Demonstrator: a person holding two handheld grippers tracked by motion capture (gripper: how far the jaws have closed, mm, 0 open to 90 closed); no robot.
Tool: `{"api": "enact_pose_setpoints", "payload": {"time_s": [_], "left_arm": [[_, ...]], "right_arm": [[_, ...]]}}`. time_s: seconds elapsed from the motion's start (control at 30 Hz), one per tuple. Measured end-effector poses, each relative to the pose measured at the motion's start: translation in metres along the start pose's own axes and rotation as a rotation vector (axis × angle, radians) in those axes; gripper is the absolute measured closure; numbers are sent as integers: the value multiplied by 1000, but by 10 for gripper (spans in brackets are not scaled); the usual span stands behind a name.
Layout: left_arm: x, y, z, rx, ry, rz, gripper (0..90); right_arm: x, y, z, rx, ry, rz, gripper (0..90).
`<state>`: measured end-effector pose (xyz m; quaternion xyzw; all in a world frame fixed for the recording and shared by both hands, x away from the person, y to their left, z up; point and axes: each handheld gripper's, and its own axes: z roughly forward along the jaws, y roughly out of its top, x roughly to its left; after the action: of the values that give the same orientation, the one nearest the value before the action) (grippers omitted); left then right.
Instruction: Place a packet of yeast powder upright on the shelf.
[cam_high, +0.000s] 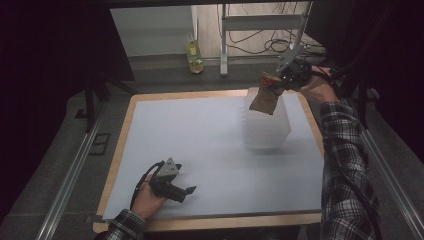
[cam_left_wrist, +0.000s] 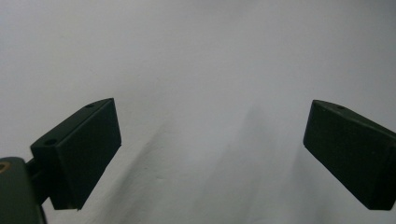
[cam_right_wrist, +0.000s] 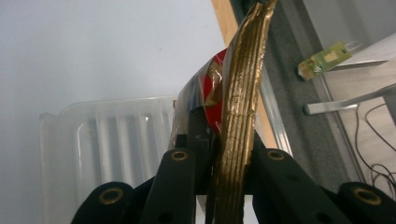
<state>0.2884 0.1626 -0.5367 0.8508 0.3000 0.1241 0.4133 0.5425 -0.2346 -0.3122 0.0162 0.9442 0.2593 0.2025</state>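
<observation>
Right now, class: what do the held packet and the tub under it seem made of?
Packet: probably metallised foil film, glossy gold with red print, crimped seal ridges along its edge. Tub: likely translucent plastic, cloudy, with moulded ribs on its walls.

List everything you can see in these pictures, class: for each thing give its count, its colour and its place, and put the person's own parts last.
Snack packet: one, gold and brown with red, held above the tub at the far right of the table.
Plastic tub: one, clear and ribbed, standing on the mat at the right, far side.
Mat: one, pale grey-blue, covering the table top.
Table: one, light wood rim around the mat.
Bottle: one, yellowish, on the floor beyond the table.
Cables: several, dark, on the floor beyond the table.
Left gripper: one, black, jaws apart, resting low on the near left of the mat.
Right gripper: one, black, clamped on the packet.
Sleeves: two, checked, near edge and right.
</observation>
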Motion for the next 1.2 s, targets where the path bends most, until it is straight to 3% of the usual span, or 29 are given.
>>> {"api": "enact_pose_setpoints", "payload": {"time_s": [0.37, 0.57, 0.87, 0.97, 1.07, 1.2], "left_arm": [[0, 0, 0, 4, 1, 3, 43], [0, 0, 0, 5, 0, 6, 43], [-1, 0, 0, 8, 1, 12, 43], [-1, 0, 0, 9, 1, 13, 43], [-2, 1, 0, 9, 2, 13, 43], [-2, 1, 1, 10, 2, 15, 43]], "right_arm": [[-1, -3, 16, 8, 49, -4, 812], [0, -13, 31, 28, 67, 23, 809], [-2, -30, 52, 61, 92, 124, 786], [-1, -31, 55, 50, 91, 148, 783], [-1, -32, 54, 49, 85, 185, 749], [2, -32, 53, 40, 71, 209, 635]]}}
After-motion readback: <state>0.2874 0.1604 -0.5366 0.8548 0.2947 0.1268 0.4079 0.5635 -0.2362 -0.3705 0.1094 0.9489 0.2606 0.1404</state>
